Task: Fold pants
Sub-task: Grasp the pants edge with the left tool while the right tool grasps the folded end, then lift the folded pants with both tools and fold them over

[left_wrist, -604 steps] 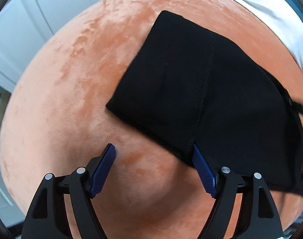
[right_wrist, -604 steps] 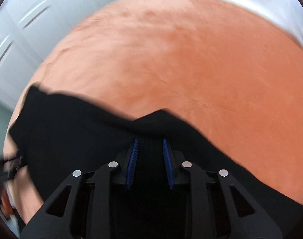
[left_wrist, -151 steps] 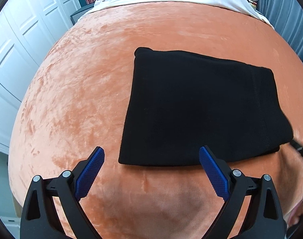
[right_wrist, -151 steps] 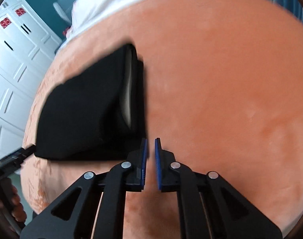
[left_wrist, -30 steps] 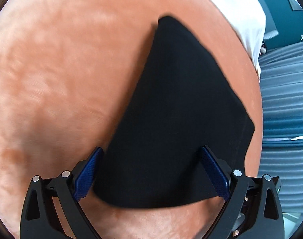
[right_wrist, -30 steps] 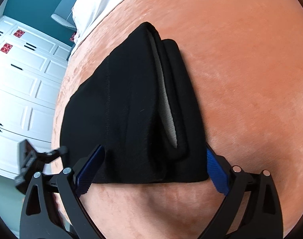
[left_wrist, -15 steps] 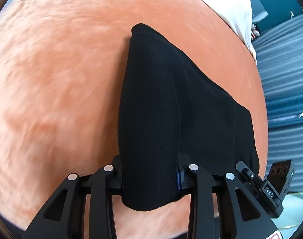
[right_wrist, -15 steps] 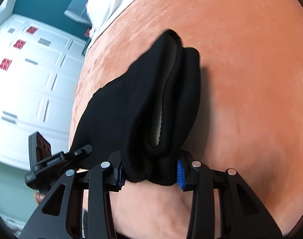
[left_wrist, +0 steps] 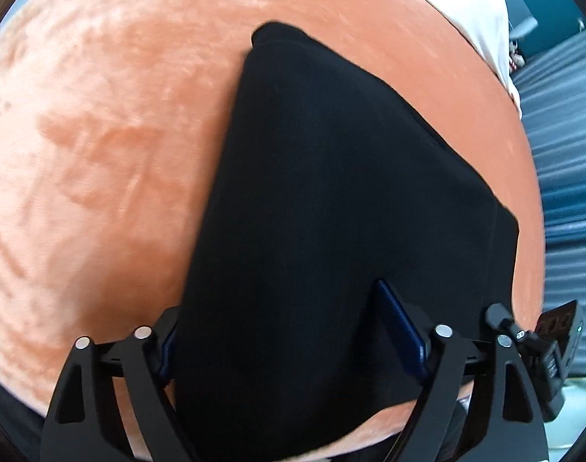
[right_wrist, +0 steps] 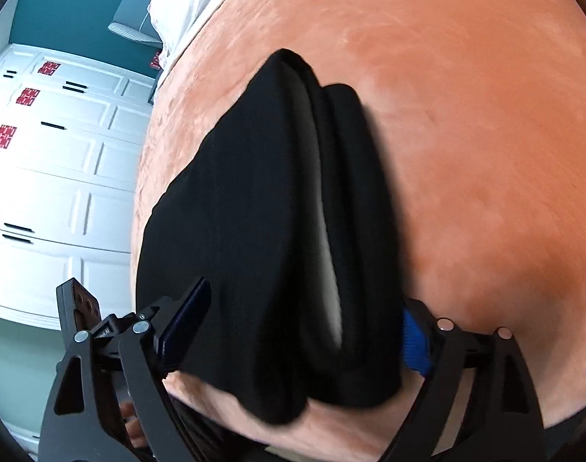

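Note:
The black pants [left_wrist: 331, 200] lie folded into a thick stack on the orange velvet bed [left_wrist: 100, 134]. My left gripper [left_wrist: 289, 331] straddles the stack's near end, jaws parted wide with the cloth between them. In the right wrist view the stack [right_wrist: 262, 211] shows its layered edge with a pale lining. My right gripper [right_wrist: 293, 319] straddles that end too, jaws parted wide around the cloth. Each gripper shows at the edge of the other's view.
White bedding [left_wrist: 473, 11] lies at the head of the bed. White cabinet doors [right_wrist: 54, 161] stand beyond the bed's side, grey-blue curtains [left_wrist: 562, 146] on the other side. The bed's near edge is close under both grippers.
Half a second ago both grippers were clamped on the ends of the stack. Now both have opened wide and the stack rests on the bed, closer to the near edge.

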The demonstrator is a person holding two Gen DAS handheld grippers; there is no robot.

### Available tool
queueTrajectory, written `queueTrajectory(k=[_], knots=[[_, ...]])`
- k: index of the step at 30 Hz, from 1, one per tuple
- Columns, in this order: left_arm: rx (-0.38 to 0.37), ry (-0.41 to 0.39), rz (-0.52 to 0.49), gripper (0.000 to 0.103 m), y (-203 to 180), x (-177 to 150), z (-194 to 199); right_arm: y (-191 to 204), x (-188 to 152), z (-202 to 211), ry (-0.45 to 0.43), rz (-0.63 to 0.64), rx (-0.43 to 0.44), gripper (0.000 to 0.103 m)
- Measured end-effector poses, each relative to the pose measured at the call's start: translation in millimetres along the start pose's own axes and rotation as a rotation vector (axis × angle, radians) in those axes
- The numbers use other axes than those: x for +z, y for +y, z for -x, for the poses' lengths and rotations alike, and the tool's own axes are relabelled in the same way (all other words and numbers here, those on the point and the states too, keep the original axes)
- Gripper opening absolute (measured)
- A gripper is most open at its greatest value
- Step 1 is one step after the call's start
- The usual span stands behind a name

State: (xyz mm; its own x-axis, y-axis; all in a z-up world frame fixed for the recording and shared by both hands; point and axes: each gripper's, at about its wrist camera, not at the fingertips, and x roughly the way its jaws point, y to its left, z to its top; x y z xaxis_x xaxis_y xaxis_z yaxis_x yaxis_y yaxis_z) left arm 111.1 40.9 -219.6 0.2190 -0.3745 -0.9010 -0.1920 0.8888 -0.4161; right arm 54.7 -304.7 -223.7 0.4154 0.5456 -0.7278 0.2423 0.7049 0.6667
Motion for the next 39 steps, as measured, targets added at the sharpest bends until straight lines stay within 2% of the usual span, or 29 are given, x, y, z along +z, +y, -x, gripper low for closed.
queueTrajectory(k=[3,4,5,7,9,12,16,24,33,39], knots=[[-0.001,0.01,0.008,0.091,-1.6,2.6,-7.5,6.4,-3.9,-5.1,0.001,0.037,-0.047,0.084],[-0.001,0.011,-0.01,0.087,-5.7,2.9,-6.6,7.1,-5.5,-3.1,0.002,0.053,-0.058,0.07],[-0.004,0.01,-0.028,0.074,-10.1,4.7,-5.7,0.0,-10.8,4.5,0.007,0.061,-0.057,0.063],[-0.018,0.009,-0.034,0.062,-7.4,2.6,0.1,-3.6,-12.1,4.7,0.015,0.021,-0.01,0.049],[-0.024,0.002,-0.035,0.044,-8.1,1.0,6.8,-4.7,-12.9,6.7,0.014,0.012,0.007,0.045],[-0.051,-0.008,-0.021,0.033,-5.4,-5.5,24.5,1.6,-14.2,12.0,0.0,0.013,0.005,0.042],[-0.07,-0.011,-0.017,0.031,-8.5,-16.5,49.2,17.7,-19.4,25.1,-0.002,0.022,0.011,0.04],[-0.006,-0.002,-0.084,0.03,-20.9,-44.7,77.1,32.3,-55.4,44.3,0.047,0.049,0.005,0.039],[0.011,-0.072,-0.13,0.03,-17.5,-72.4,133.2,72.4,-89.4,75.6,0.033,0.163,-0.011,0.038],[0.011,-0.18,-0.196,0.03,-32.7,-81.3,173.5,102.2,-101.0,105.1,-0.019,0.228,0.008,0.038]])
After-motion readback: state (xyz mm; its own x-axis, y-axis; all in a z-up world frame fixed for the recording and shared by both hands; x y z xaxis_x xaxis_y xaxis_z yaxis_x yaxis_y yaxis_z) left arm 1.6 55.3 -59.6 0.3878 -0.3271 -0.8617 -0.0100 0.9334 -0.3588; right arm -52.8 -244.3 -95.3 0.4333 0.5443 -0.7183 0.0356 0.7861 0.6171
